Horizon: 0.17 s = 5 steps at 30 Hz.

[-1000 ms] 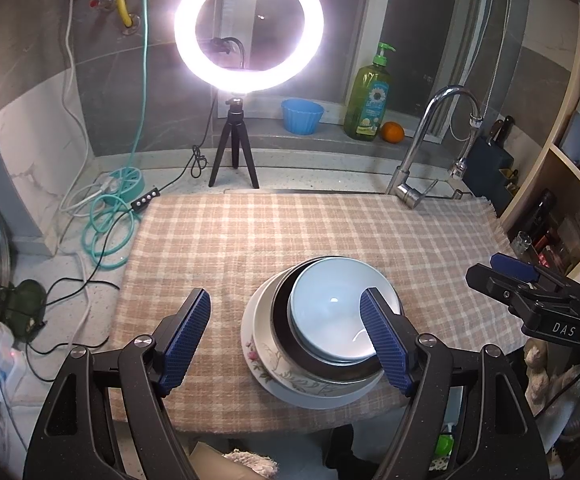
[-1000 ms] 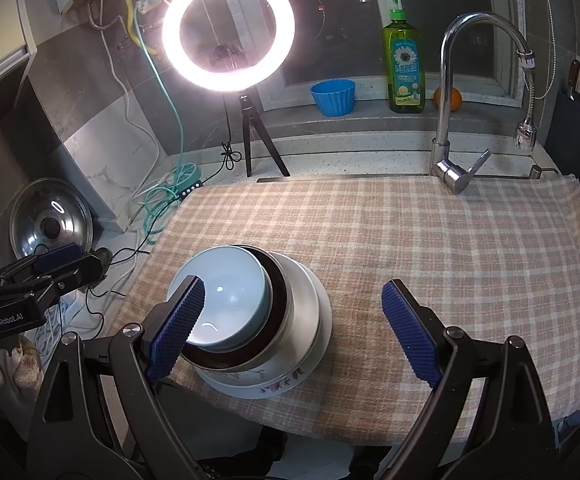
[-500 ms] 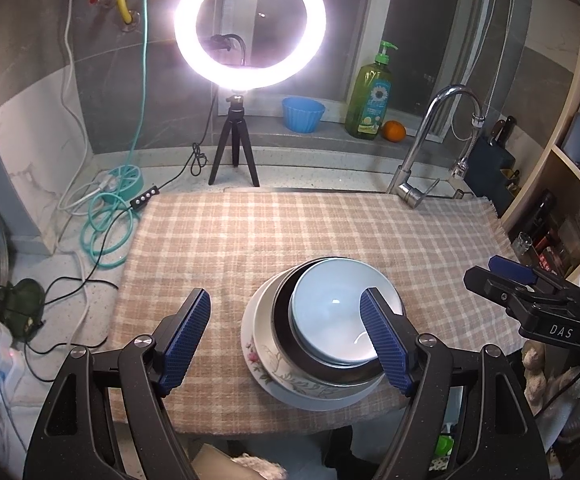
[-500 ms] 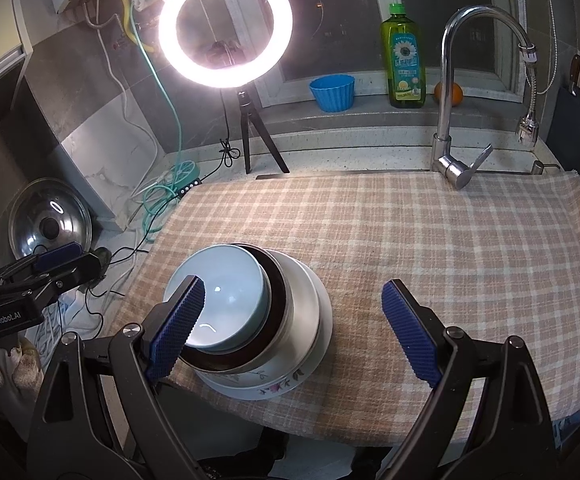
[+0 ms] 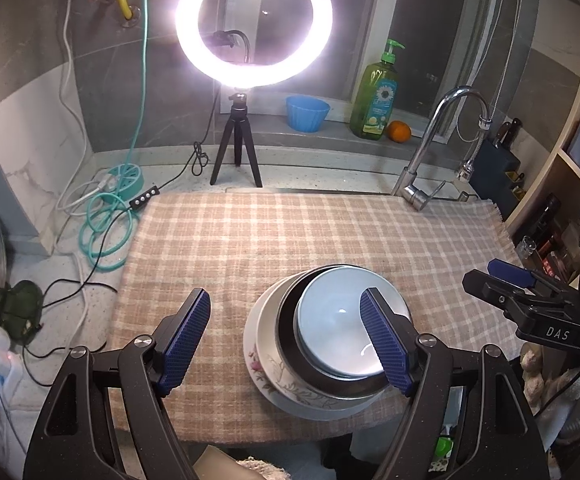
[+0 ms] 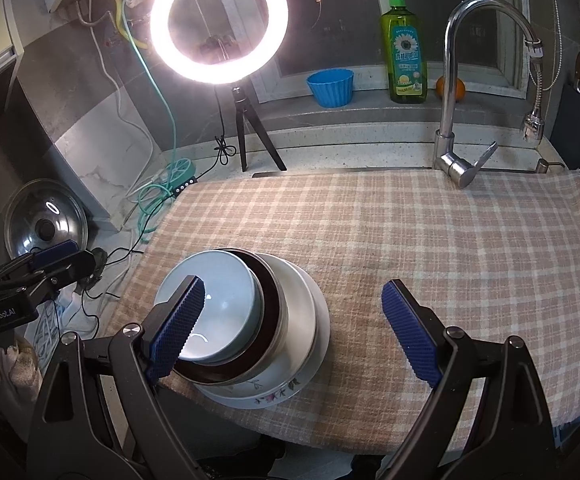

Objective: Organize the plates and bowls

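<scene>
A stack of dishes stands near the front edge of the checked cloth (image 5: 290, 236): a pale blue bowl (image 5: 340, 316) nested in a dark-lined metal bowl (image 5: 290, 328), on a white bowl and a floral plate (image 5: 274, 376). The stack also shows in the right wrist view, with the blue bowl (image 6: 226, 300) and the plate (image 6: 266, 398). My left gripper (image 5: 286, 340) is open and empty, above and in front of the stack. My right gripper (image 6: 290, 328) is open and empty, also held above the stack's near side.
A ring light on a tripod (image 5: 236, 148), a blue cup (image 5: 307, 113), a soap bottle (image 5: 374, 96) and an orange stand at the back. A faucet (image 5: 426, 176) is at the back right. Cables (image 5: 106, 220) and a pot lid (image 6: 46, 226) lie left. Shelves (image 5: 578, 140) stand right.
Both grippers stay open and almost still. The views have shifted only slightly, and the stack has not moved.
</scene>
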Motion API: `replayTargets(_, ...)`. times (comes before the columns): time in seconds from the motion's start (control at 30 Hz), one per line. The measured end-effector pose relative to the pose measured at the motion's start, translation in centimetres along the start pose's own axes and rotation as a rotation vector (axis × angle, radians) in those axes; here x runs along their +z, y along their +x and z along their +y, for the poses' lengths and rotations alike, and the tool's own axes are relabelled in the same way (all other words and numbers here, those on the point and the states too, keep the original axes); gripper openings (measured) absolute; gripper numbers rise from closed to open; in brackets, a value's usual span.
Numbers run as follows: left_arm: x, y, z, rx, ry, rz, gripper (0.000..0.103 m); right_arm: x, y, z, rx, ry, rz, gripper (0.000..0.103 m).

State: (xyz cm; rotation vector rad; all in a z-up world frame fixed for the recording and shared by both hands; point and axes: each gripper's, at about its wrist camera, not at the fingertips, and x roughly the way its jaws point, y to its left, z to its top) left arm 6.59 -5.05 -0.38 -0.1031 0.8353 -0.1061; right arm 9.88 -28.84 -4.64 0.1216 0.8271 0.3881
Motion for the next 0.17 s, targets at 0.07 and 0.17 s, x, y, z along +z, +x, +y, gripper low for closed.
replayTargets(0.07, 0.2, 0.3, 0.2, 0.003, -0.002, -0.002, 0.077, 0.2, 0.5, -0.3, -0.007, 0.002, 0.005, 0.092)
replayTargets(0.17, 0.6, 1.0, 0.7, 0.009, -0.009, -0.002, 0.077, 0.6, 1.5, -1.4, -0.021, 0.018, 0.004, 0.092)
